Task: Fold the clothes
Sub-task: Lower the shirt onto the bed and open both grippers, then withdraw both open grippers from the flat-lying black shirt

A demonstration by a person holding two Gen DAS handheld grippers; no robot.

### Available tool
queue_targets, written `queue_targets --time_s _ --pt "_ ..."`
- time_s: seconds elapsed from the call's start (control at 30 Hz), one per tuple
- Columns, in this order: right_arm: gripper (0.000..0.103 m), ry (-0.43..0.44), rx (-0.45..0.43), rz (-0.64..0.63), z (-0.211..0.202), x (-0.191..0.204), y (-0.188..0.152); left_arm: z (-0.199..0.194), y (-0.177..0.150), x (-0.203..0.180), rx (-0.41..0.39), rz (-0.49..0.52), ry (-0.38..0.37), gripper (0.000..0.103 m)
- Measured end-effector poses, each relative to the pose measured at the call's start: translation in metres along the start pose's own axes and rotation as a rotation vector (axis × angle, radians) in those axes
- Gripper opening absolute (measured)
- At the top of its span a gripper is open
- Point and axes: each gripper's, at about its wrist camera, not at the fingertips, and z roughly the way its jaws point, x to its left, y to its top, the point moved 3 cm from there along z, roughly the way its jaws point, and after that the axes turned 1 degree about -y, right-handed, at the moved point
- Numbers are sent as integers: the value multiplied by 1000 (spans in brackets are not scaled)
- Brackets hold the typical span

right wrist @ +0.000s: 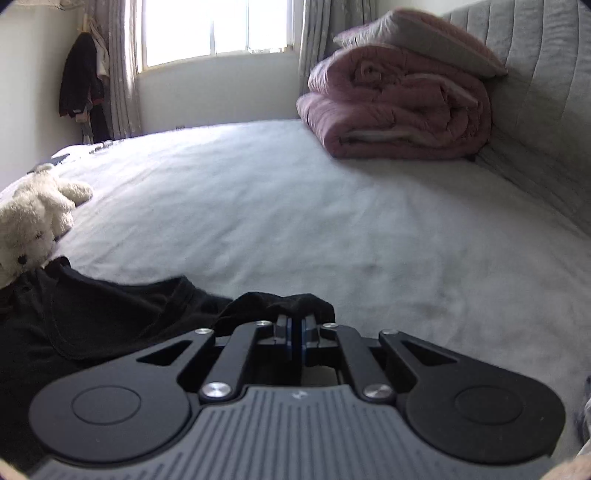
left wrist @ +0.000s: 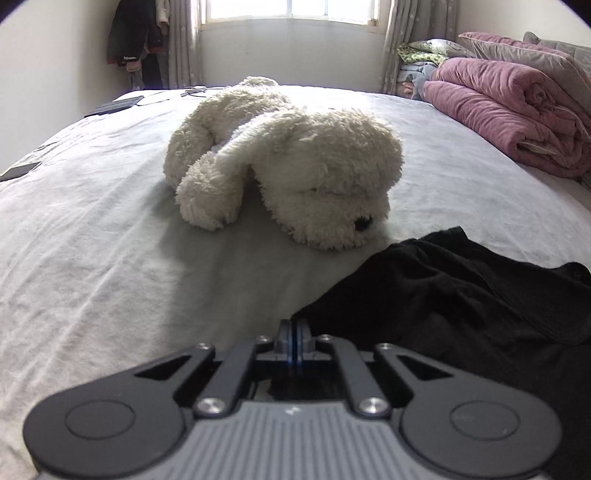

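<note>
Both tongs have their fingers pressed together; the left gripper [left wrist: 295, 326] sits low over the bed sheet [left wrist: 110, 266] with its tips at the near left edge of the black garment [left wrist: 461, 295], and whether any cloth is pinched between them cannot be told; the right gripper [right wrist: 295, 321] is clamped on a bunched fold of the same black garment [right wrist: 110, 314], which humps up over its fingertips.

In the left wrist view the garment spreads from the tips toward 2 o'clock, its long axis running from 7 to 1 o'clock, a pointed corner reaching up at about 1 o'clock toward the white plush dog [left wrist: 295, 166]; a seamed hem lies at 3 o'clock. In the right wrist view the cloth lies at 9 to 10 o'clock of the tongs, stretched sideways across the sheet [right wrist: 332, 206], a curved neckline or hem showing at 9 o'clock, its far corner touching the plush dog [right wrist: 33, 221] at the left edge.

The dog lies on its side at 12 o'clock of the left gripper, muzzle down toward the garment; a folded pink quilt [left wrist: 517, 110] rests at 2 o'clock; in the right view the quilt [right wrist: 399, 107] sits at 1 o'clock against the grey padded headboard [right wrist: 546, 92]; a window [right wrist: 214, 29] stands at 11 o'clock.
</note>
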Motion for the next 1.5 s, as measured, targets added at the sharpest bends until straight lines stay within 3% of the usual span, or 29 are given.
queue_targets --time_s 0.1,0.4,0.53,0.67,0.7,0.87,0.93,1.0,1.03,1.1,1.13,1.37,1.4,1.43,1.47,1.5 --pt "4 6 -25 10 -7 -3 10 0 7 15 -25 -38 30 2" --pt "4 -27 151 158 36 -26 -37 17 13 25 -14 38 108 2" --pt "4 -23 74 202 24 -29 -24 18 16 31 -19 15 98 3" --pt "5 -16 40 244 13 -34 -15 16 13 42 4 -73 65 5" --pt "18 -21 69 277 14 -38 -19 14 12 45 9 -91 59 5" --pt "19 -62 198 427 15 -57 -40 -20 -4 44 31 -152 26 16" --pt "21 -123 175 392 -1 -58 -36 -38 -11 40 40 -171 12 24" --pt "24 -84 161 334 -17 -48 -32 -55 -19 37 48 -190 -3 33" --pt "30 -57 157 303 -25 -42 -31 -64 -23 35 53 -200 -10 33" --pt "62 -35 157 241 -25 -31 -34 -81 -31 32 61 -219 -24 33" --pt "64 -28 159 210 -24 -25 -36 -90 -35 30 65 -228 -31 33" --pt "64 20 170 -8 -11 15 -52 -114 -59 12 95 -220 -72 46" --pt "57 27 172 -40 -9 21 -54 -114 -62 9 99 -213 -78 46" --pt "37 34 173 -71 -7 27 -57 -115 -65 6 103 -206 -83 46" --pt "6 41 175 -102 -5 33 -59 -115 -69 3 108 -199 -88 45" --pt "9 34 168 -100 -6 32 -58 -116 -72 0 112 -192 -93 43"
